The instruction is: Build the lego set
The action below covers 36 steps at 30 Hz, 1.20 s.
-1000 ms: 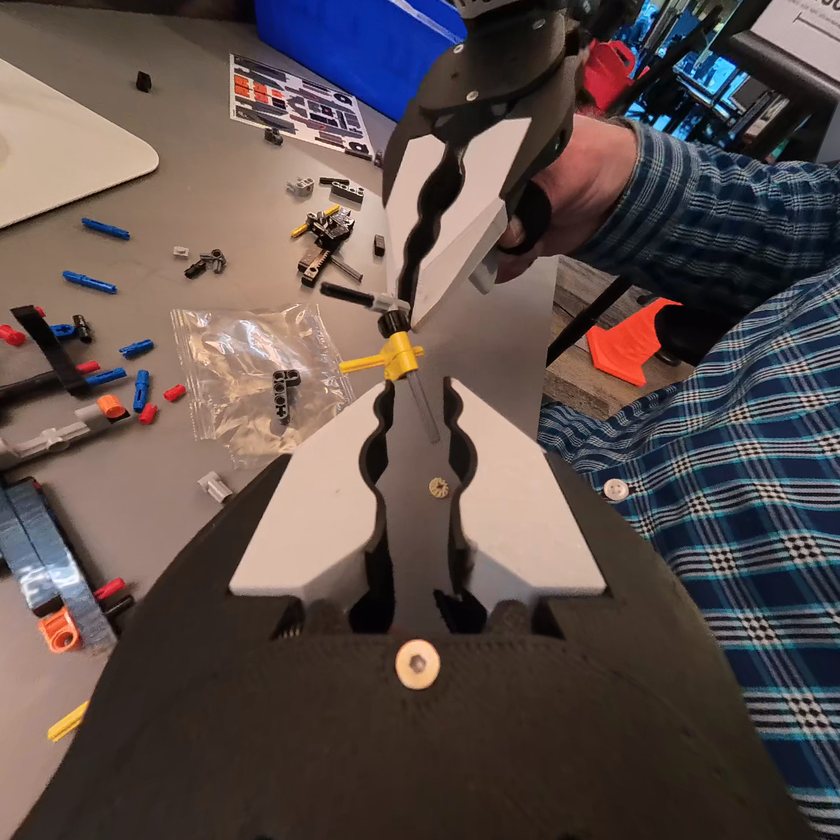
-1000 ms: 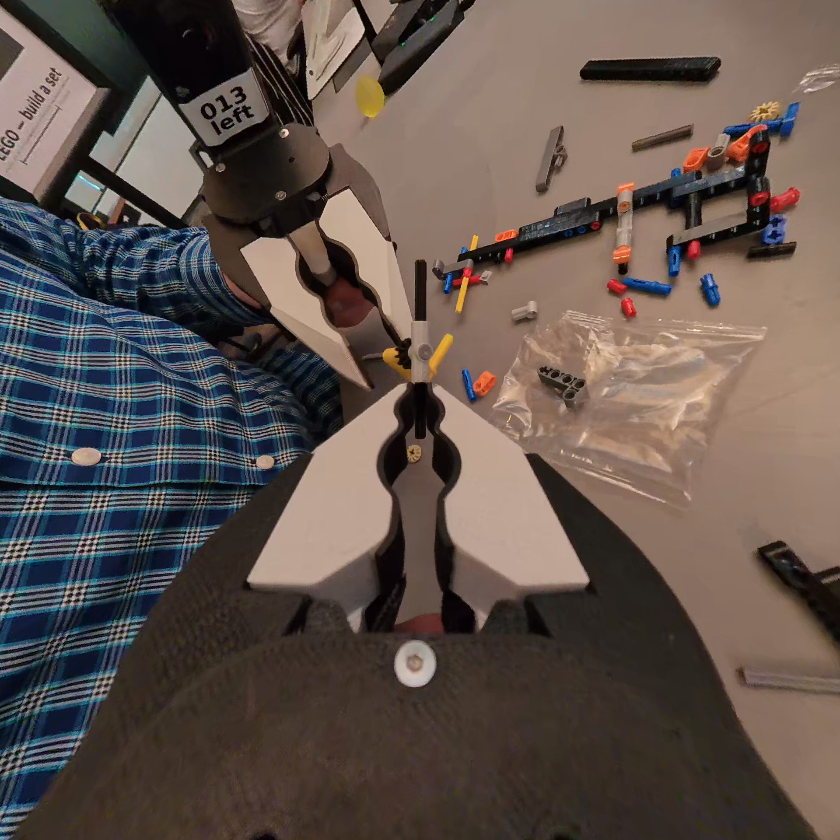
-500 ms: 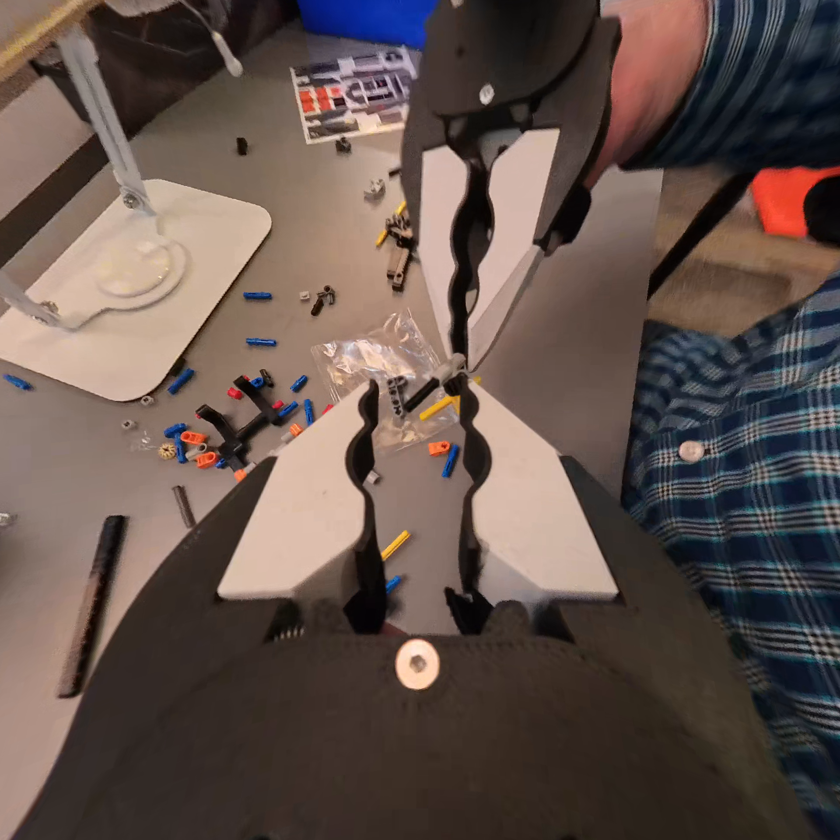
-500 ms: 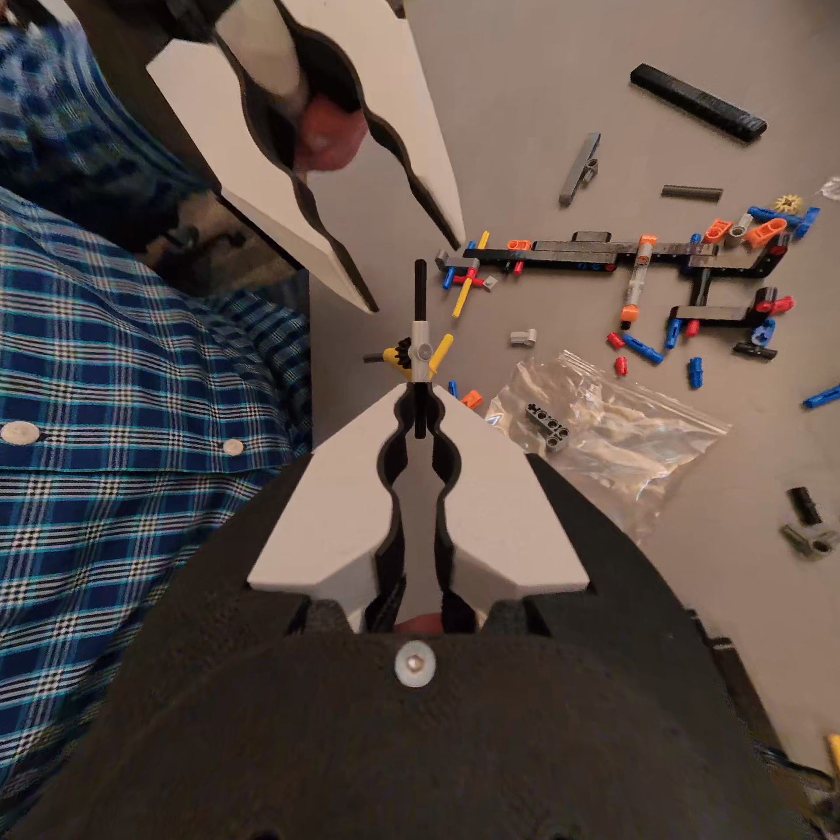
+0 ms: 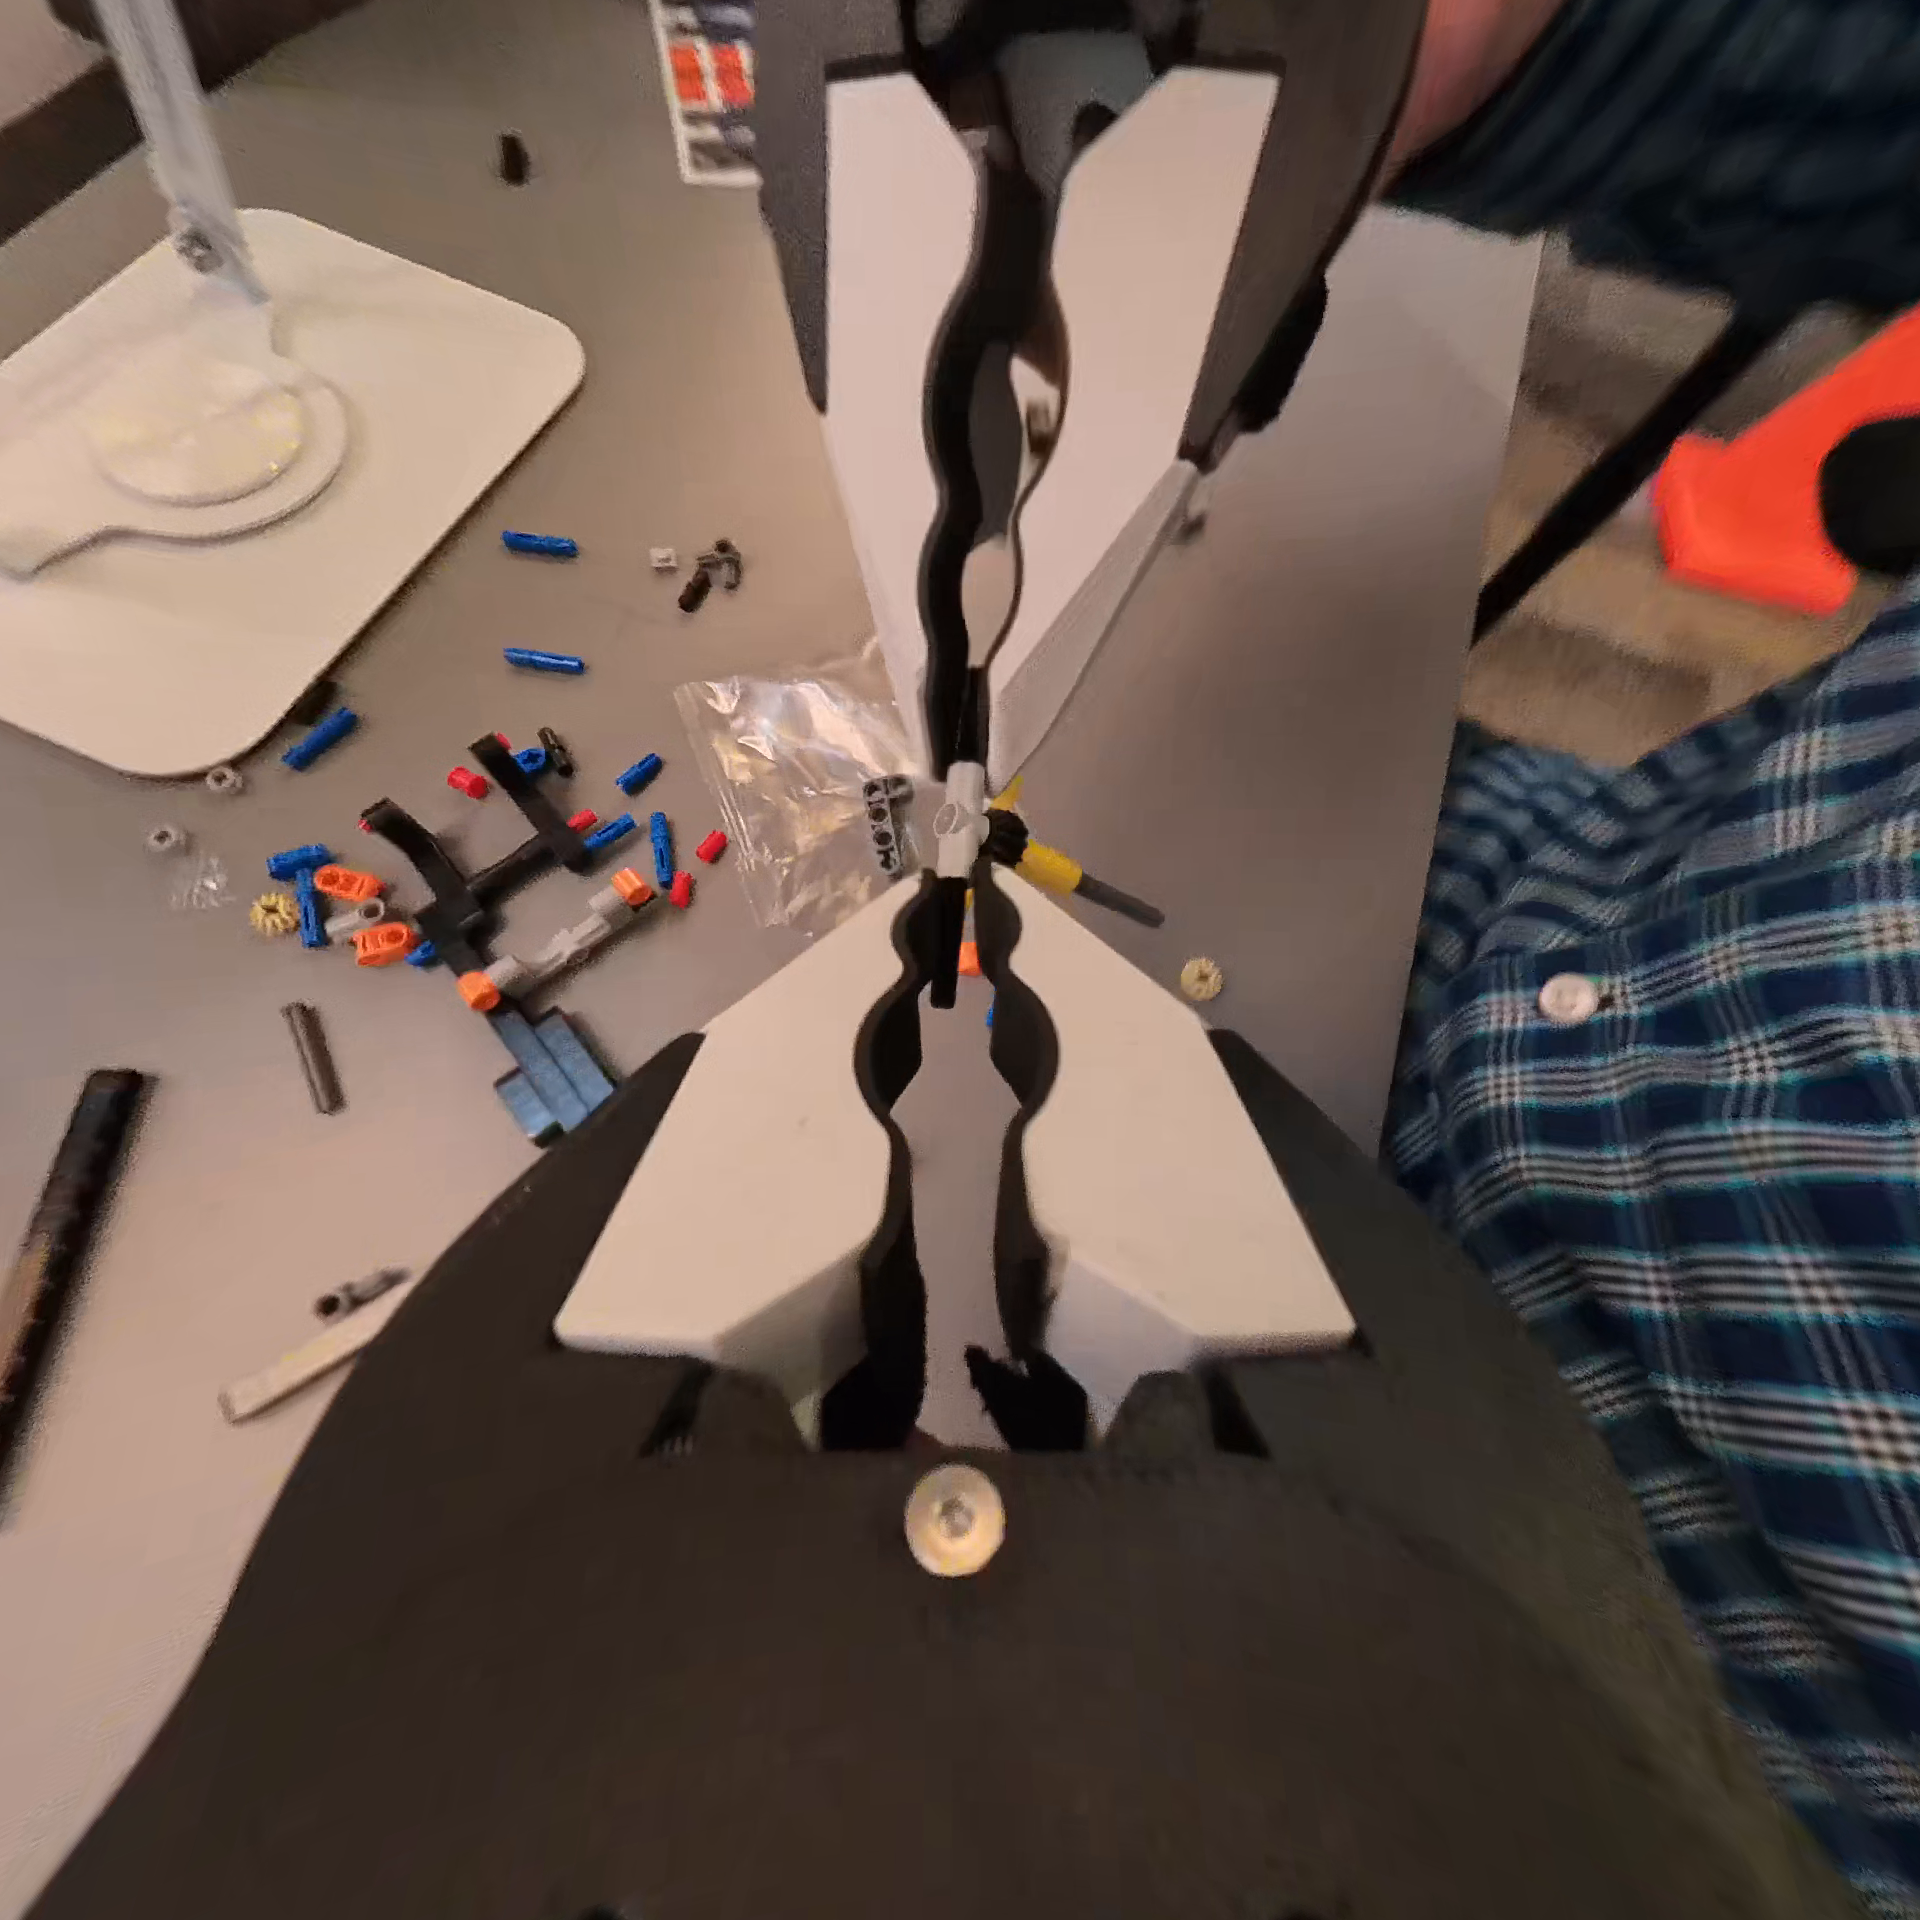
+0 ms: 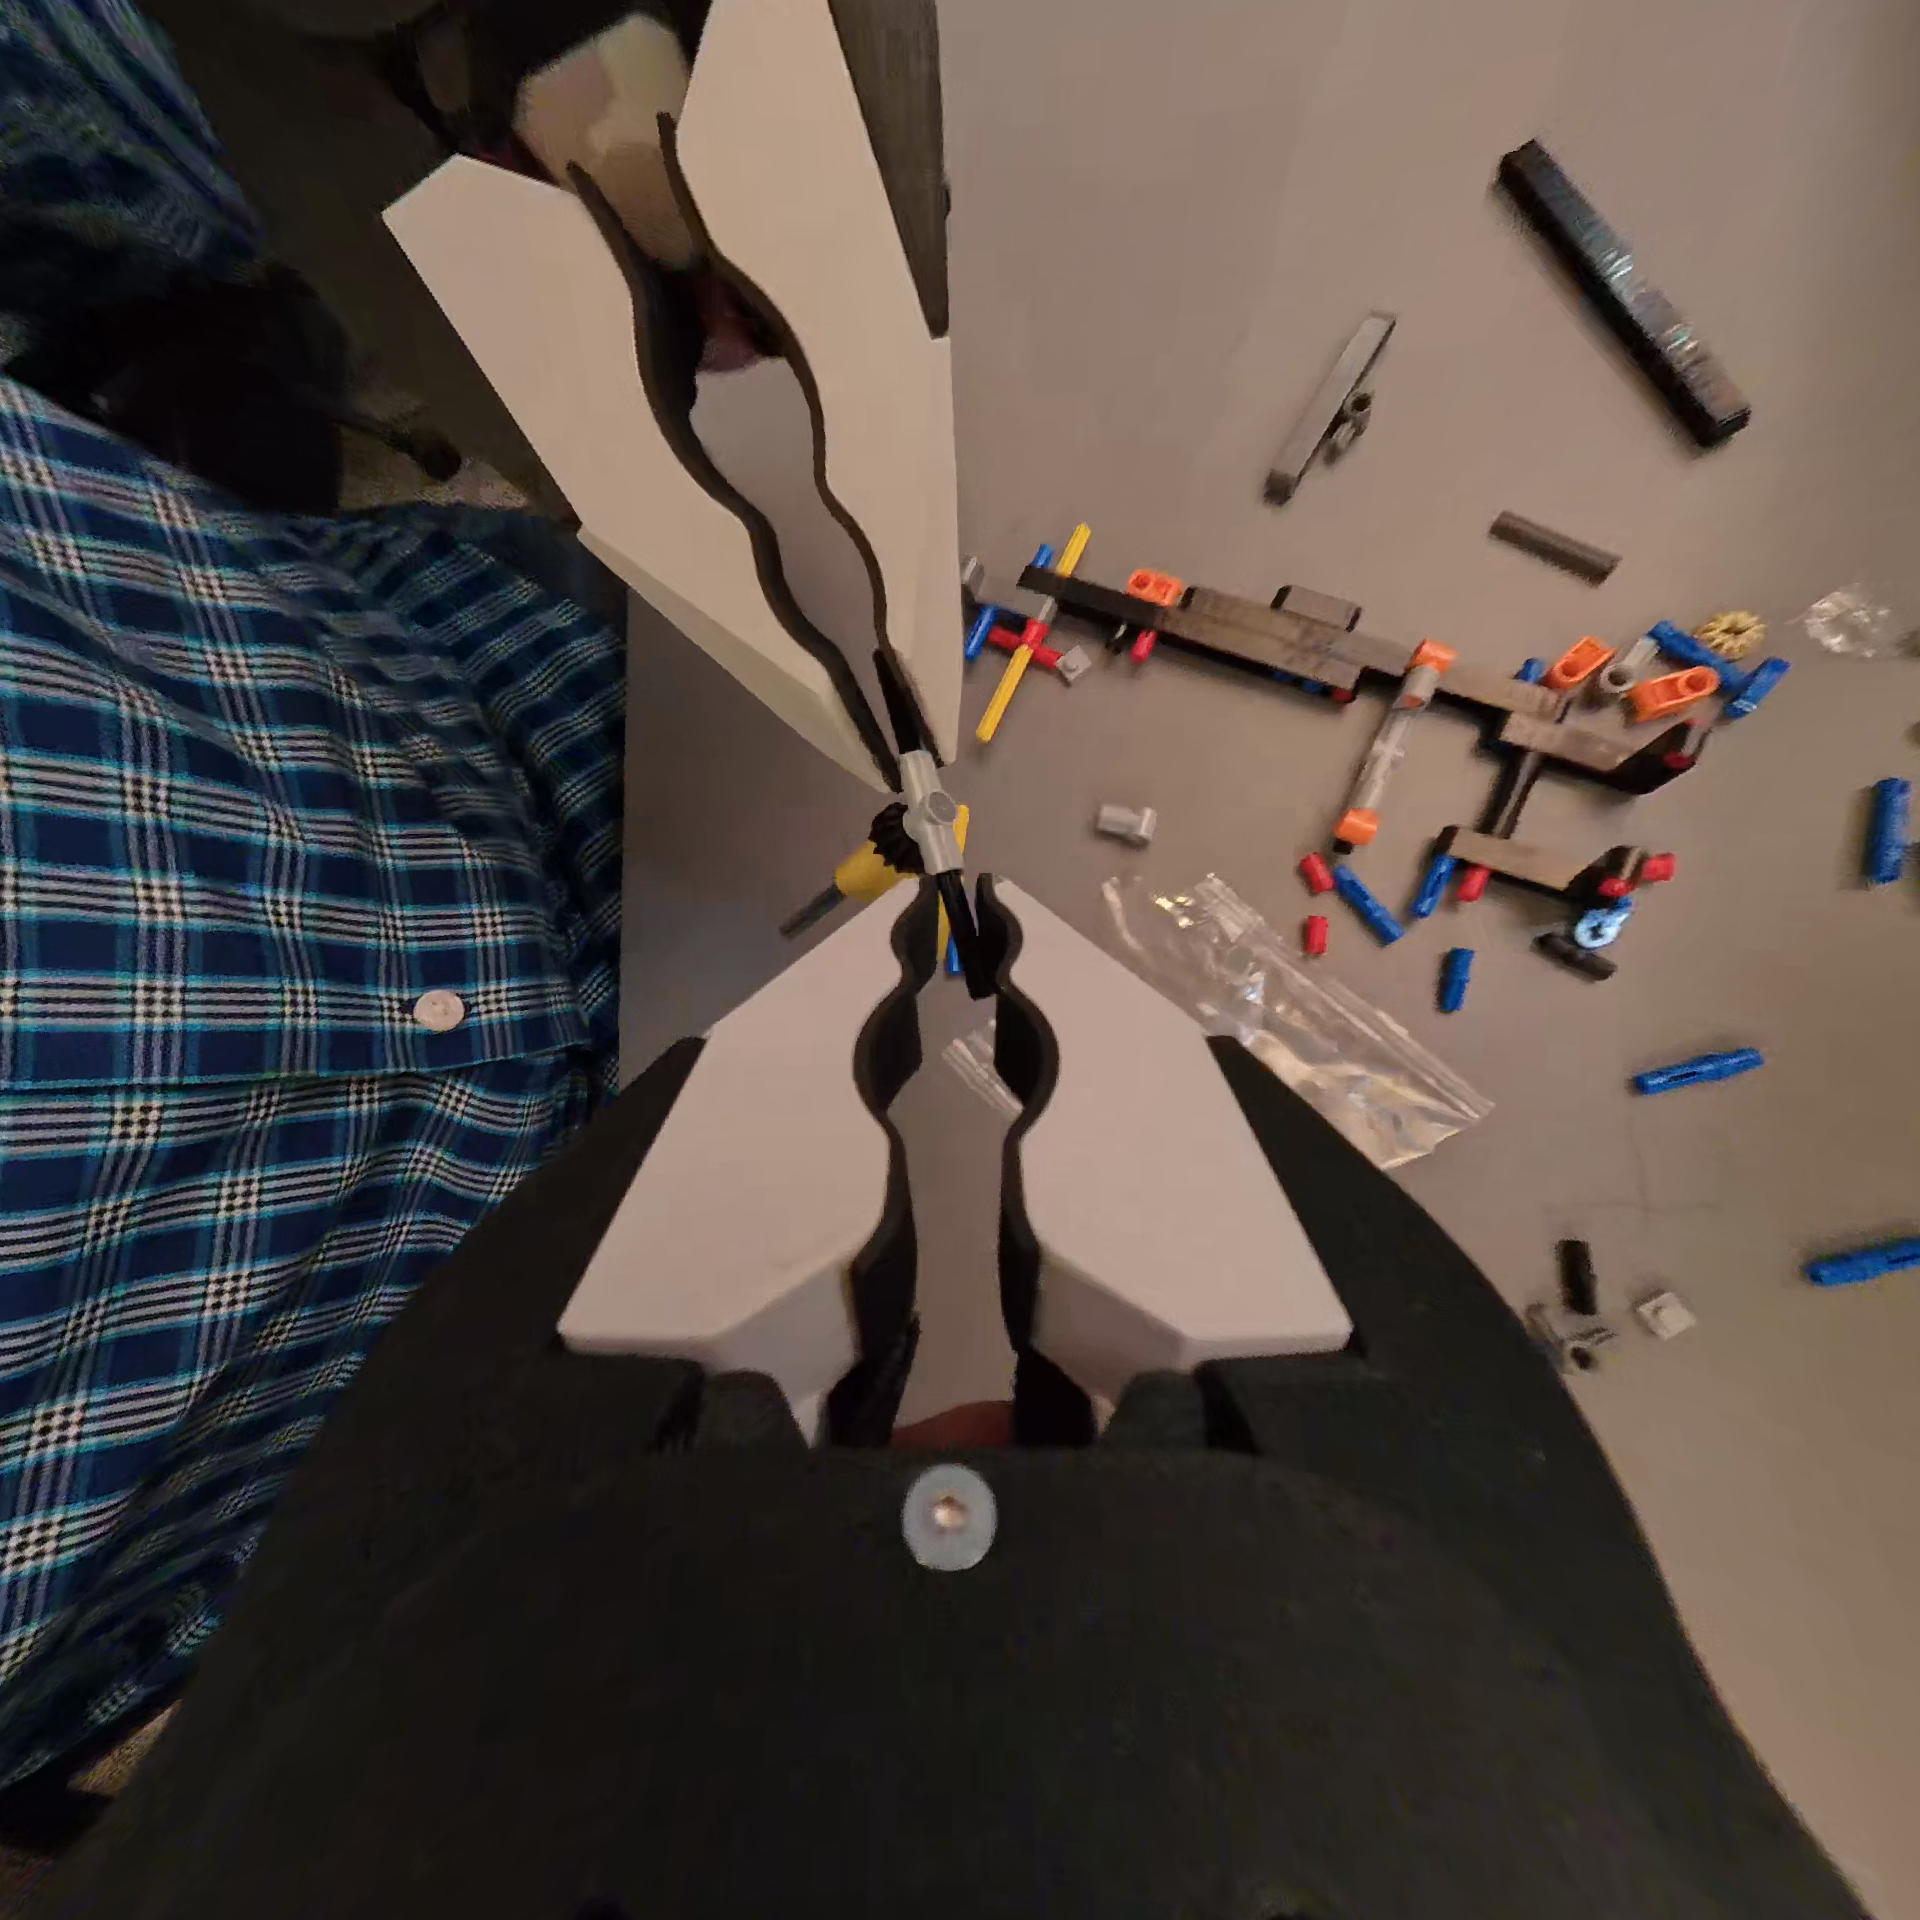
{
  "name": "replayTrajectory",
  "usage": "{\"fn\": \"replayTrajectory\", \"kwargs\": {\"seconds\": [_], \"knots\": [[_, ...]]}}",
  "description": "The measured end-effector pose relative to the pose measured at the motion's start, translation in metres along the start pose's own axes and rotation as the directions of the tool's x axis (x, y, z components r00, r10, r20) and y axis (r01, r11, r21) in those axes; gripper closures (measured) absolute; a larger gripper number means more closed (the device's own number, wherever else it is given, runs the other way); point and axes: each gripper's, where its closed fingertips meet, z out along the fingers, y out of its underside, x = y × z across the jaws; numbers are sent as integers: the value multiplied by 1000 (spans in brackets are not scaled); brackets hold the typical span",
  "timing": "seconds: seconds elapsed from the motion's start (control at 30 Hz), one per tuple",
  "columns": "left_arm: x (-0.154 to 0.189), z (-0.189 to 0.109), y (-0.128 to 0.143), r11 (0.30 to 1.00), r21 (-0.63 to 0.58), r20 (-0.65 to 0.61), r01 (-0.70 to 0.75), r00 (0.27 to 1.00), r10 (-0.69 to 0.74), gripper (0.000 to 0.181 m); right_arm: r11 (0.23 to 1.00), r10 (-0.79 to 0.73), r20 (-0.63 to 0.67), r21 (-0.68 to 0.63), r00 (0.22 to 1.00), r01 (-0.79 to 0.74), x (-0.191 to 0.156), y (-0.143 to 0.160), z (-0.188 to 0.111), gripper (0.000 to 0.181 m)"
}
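Grippers met tip to tip above the table [image 5: 644, 312]: you had the left gripper [image 5: 951, 925] and right gripper [image 6: 948, 914] each pinched on opposite ends of the black axle [image 6: 961, 935] w/ grey connector [image 6: 932, 821]. Risk: uneven push could've popped the axle loose, dropping the assy.

left gripper [image 5: 951, 914], right gripper [image 6: 951, 914], tip-to-tip, jaws nearly closed

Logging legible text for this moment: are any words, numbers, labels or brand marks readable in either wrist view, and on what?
Printed sticker sheet at the table's far edge: coloured print, too blurred and cropped to read.
Left gripper, right gripper, the black axle they grip, clear plastic bag: no writing visible.
Nothing legible.
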Motion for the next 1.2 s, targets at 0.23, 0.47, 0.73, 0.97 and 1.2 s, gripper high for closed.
{"fn": "replayTrajectory", "kwargs": {"seconds": [0.23,0.47,0.73,0.97,1.2], "knots": [[-20,-18,-11,931,262,-37,255,966,-255,178,988,29,-116,155,993,-11,26,-39,-25,157],[-38,-32,-20,813,435,-95,388,917,-387,178,940,198,-17,287,980,-185,15,-32,-34,152],[-40,-33,-26,769,499,-102,398,909,-404,178,853,324,204,358,924,-379,-2,-37,-12,154],[-37,-33,-28,766,523,-86,373,917,-388,178,845,320,219,375,922,-382,-4,-44,-6,176],[-31,-38,-29,806,497,-85,321,943,-323,171,944,145,-101,311,984,-107,12,-37,-12,180]]}}
